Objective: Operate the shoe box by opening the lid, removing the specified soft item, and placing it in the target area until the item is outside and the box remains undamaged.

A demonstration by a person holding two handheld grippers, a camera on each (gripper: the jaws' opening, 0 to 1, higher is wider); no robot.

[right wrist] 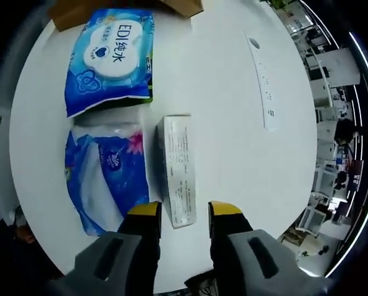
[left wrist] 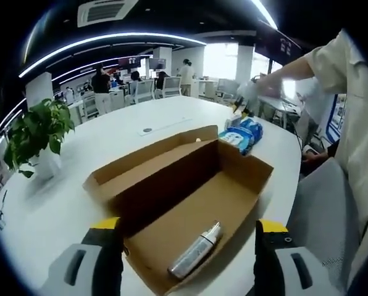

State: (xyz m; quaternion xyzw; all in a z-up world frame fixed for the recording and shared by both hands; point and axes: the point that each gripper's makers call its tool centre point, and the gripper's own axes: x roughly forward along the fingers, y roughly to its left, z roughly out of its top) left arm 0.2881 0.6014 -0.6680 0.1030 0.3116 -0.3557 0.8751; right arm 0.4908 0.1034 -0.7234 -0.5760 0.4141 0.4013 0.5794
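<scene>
An open cardboard shoe box [left wrist: 171,179] lies on the white table, flaps spread, with a silver spray bottle [left wrist: 195,251] on its floor near the front. My left gripper [left wrist: 189,225] is open wide, its yellow-tipped jaws on either side of the box's near end. Beyond the box lie blue soft packs [left wrist: 241,134]. From above, these are a wet-wipes pack [right wrist: 110,58] and a blue tissue pack [right wrist: 107,176], beside a slim white carton [right wrist: 176,169]. My right gripper [right wrist: 184,211] is open above the carton's near end, with narrow gaps on both sides.
A potted plant [left wrist: 39,129] stands at the table's left. A person in a light shirt [left wrist: 357,135] stands at the right, one arm stretched over the packs. A cable slot strip [right wrist: 264,80] is set in the table top. Desks and people fill the far office.
</scene>
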